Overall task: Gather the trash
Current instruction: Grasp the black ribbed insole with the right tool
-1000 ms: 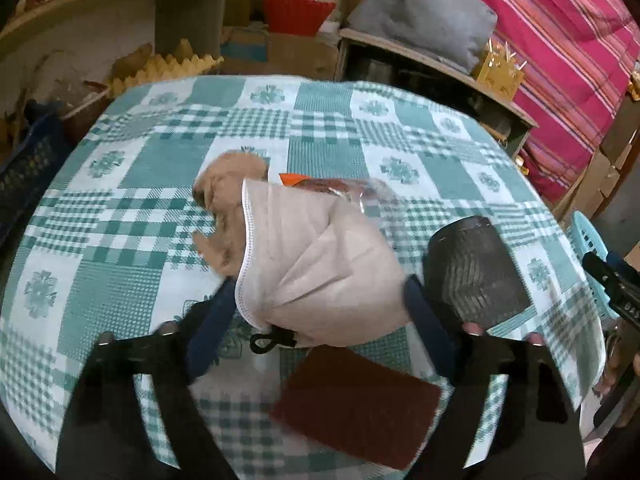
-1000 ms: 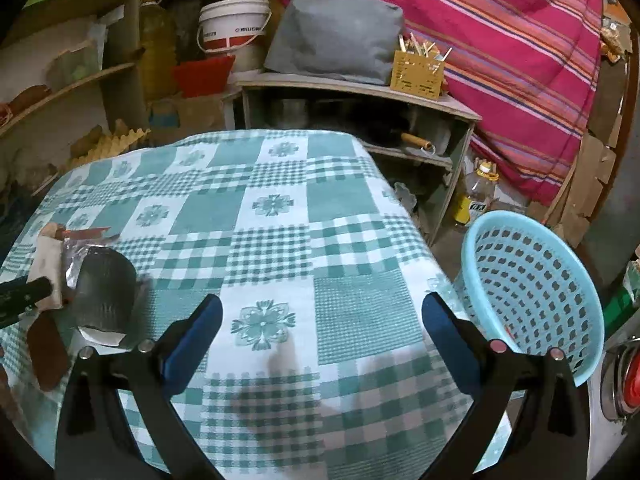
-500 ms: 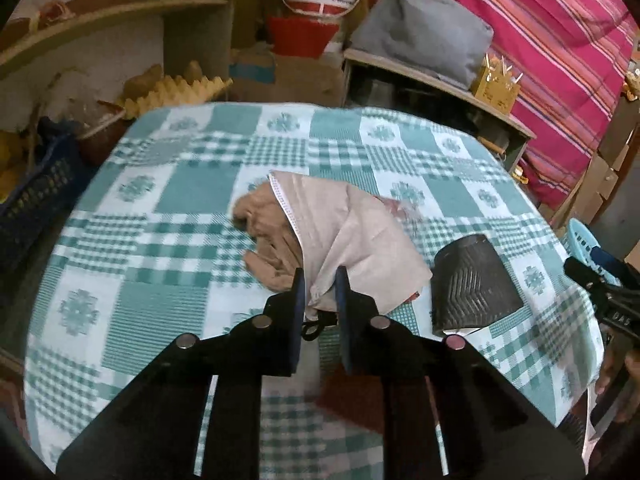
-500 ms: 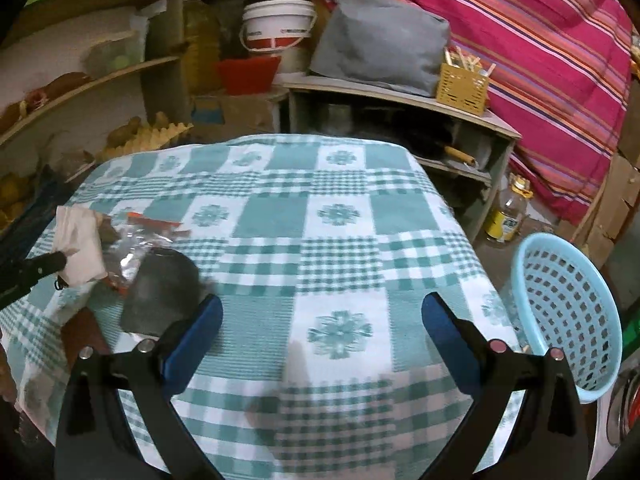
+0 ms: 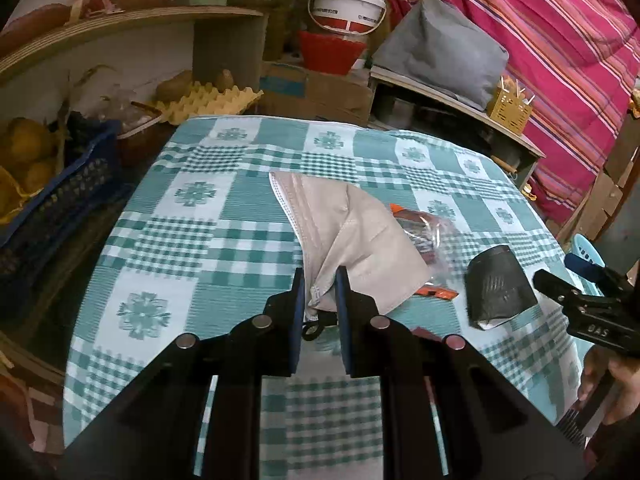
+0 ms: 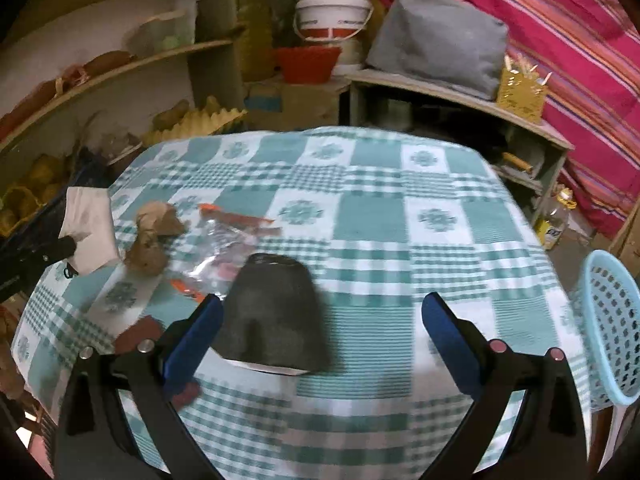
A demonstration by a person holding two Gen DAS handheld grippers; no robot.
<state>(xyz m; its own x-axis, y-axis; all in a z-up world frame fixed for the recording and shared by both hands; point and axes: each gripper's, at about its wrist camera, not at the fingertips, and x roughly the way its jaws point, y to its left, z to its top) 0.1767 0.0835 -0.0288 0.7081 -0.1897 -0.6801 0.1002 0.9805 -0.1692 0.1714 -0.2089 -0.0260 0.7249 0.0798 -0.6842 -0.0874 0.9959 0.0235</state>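
My left gripper [image 5: 320, 280] is shut on the near edge of a beige face mask [image 5: 352, 224] and holds it lifted above the green checked table [image 5: 192, 240]; the mask also shows in the right wrist view [image 6: 90, 228]. My right gripper [image 6: 320, 316] is open, with a black crumpled cup [image 6: 276, 320] lying between its fingers on the table. The cup also shows in the left wrist view [image 5: 498, 284]. A clear wrapper with orange edges [image 6: 228, 240], a crumpled brown paper [image 6: 154, 236] and a dark red pad [image 6: 136, 332] lie on the table.
A light blue mesh basket [image 6: 612, 328] stands off the table's right edge. Shelves with an egg tray [image 5: 216, 98], a white bucket [image 5: 346, 8] and a blue crate [image 5: 60, 200] surround the table's far and left sides. A striped pink cloth [image 5: 560, 60] hangs at the right.
My left gripper closed on the mask and lifted it off the brown paper. My right gripper moved left over the table to the black cup.
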